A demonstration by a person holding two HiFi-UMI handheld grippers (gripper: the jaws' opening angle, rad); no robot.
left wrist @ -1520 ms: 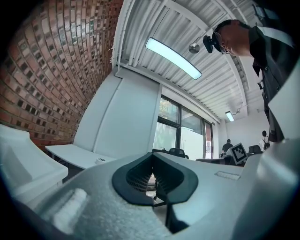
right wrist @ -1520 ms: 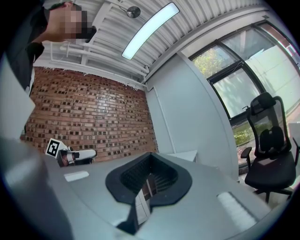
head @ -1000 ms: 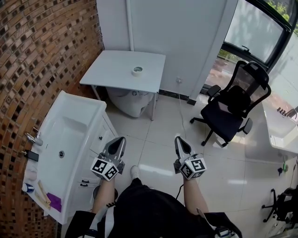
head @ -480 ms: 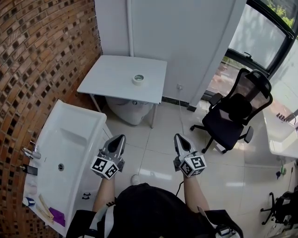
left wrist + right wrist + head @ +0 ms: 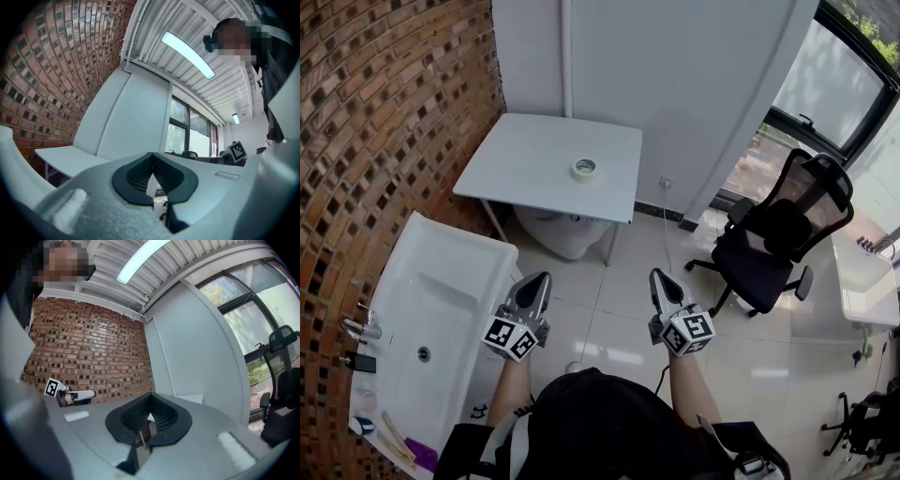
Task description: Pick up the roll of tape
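A whitish roll of tape (image 5: 585, 169) lies on a small white table (image 5: 525, 164) against the far wall, near its right half. My left gripper (image 5: 539, 280) and right gripper (image 5: 661, 277) are held side by side over the tiled floor, well short of the table, both pointing toward it. Each one's jaws are shut with nothing between them. In the left gripper view the table (image 5: 65, 159) shows as a pale slab at the left; the tape is hidden there. The right gripper view shows only a corner of the table (image 5: 191, 398) past the closed jaws.
A white washbasin counter (image 5: 431, 328) runs along the brick wall (image 5: 384, 112) at the left. A black office chair (image 5: 773, 234) stands at the right by the window. A white bowl-shaped object (image 5: 567, 230) sits under the table. Tiled floor lies between me and the table.
The table with the tape has come nearer and lower in the head view, and the washbasin has slid back at the left. Both grippers kept their pose, shut.
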